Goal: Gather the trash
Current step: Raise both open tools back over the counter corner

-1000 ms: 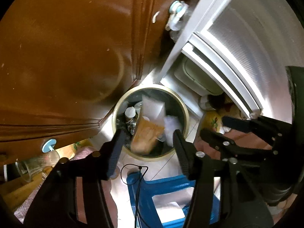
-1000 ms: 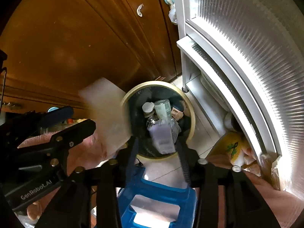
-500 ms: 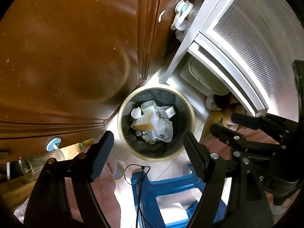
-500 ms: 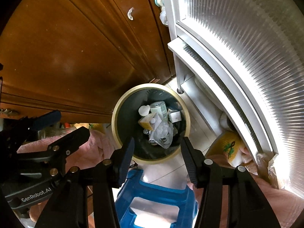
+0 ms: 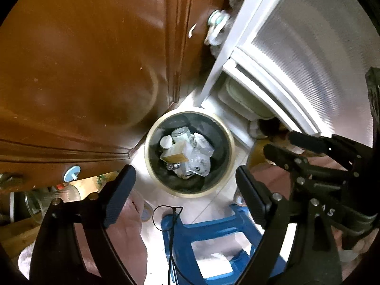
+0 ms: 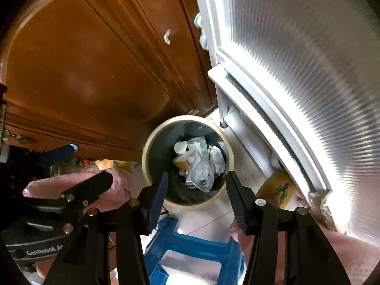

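A round trash bin (image 5: 148,166) with a cream rim and a dark liner stands on the floor below both grippers; it also shows in the right wrist view (image 6: 146,166). Trash lies inside: a brown-and-white carton (image 5: 174,155), white bottle caps and crumpled clear plastic (image 6: 201,178). My left gripper (image 5: 185,192) is open and empty, high above the bin. My right gripper (image 6: 196,200) is open and empty, also above the bin. The right gripper (image 5: 315,163) shows at the right of the left wrist view, and the left gripper (image 6: 71,197) at the left of the right wrist view.
A brown wooden cabinet (image 5: 83,71) stands left of the bin. A white-framed ribbed glass door (image 6: 296,71) is on the right. A blue plastic stool (image 5: 213,244) sits just before the bin. A thin black cord (image 5: 171,225) hangs by the stool.
The carton and the plastic piece that were falling from the grippers one second ago now lie in the bin. Both grippers have opened wider and risen away from the bin.
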The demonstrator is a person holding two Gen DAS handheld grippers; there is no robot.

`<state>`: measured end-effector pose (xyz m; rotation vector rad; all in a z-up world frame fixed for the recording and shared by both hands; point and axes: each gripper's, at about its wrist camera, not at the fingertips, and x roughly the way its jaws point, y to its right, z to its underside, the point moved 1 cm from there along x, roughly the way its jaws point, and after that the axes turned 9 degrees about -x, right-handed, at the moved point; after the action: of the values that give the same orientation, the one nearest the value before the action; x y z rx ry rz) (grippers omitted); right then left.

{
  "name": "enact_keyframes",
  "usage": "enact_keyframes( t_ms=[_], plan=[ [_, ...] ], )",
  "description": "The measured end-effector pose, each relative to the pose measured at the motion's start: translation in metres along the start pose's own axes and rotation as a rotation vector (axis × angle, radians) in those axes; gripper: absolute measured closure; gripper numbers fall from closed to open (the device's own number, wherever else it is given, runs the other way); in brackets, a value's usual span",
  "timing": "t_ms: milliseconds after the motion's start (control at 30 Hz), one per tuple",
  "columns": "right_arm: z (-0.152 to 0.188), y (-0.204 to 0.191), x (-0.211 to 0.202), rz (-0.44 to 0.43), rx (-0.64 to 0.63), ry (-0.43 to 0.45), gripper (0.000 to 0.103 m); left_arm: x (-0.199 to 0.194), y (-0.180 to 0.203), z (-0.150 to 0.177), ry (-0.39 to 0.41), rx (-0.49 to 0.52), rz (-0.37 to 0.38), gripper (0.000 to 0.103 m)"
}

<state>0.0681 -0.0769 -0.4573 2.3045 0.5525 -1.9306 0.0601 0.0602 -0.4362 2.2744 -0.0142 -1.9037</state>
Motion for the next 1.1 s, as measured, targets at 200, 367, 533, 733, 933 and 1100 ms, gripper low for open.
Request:
enact_keyframes(
  t_ms=[200,367,533,733,933,1100],
  plan=[
    [0.001,0.005,-0.061,-0.014,0.028,0.108,0.051,-0.060,0.023,0.000,0.074,0.075,0.021,0.013],
    [0.004,0.007,-0.132,-0.022,0.035,0.221,0.051,-0.132,0.047,-0.009,0.158,0.131,0.051,0.013],
    [0.000,0.001,-0.208,0.006,0.004,0.332,0.051,-0.203,0.068,-0.023,0.245,0.175,0.077,0.013],
    [-0.015,-0.001,-0.296,0.029,-0.035,0.438,0.051,-0.280,0.093,-0.039,0.344,0.242,0.097,0.013],
    [-0.053,0.022,-0.377,0.002,0.011,0.516,0.051,-0.347,0.115,-0.084,0.409,0.292,0.116,0.013],
    [-0.105,0.061,-0.423,-0.001,0.081,0.561,0.051,-0.375,0.140,-0.141,0.414,0.321,0.116,0.013]
  ],
)
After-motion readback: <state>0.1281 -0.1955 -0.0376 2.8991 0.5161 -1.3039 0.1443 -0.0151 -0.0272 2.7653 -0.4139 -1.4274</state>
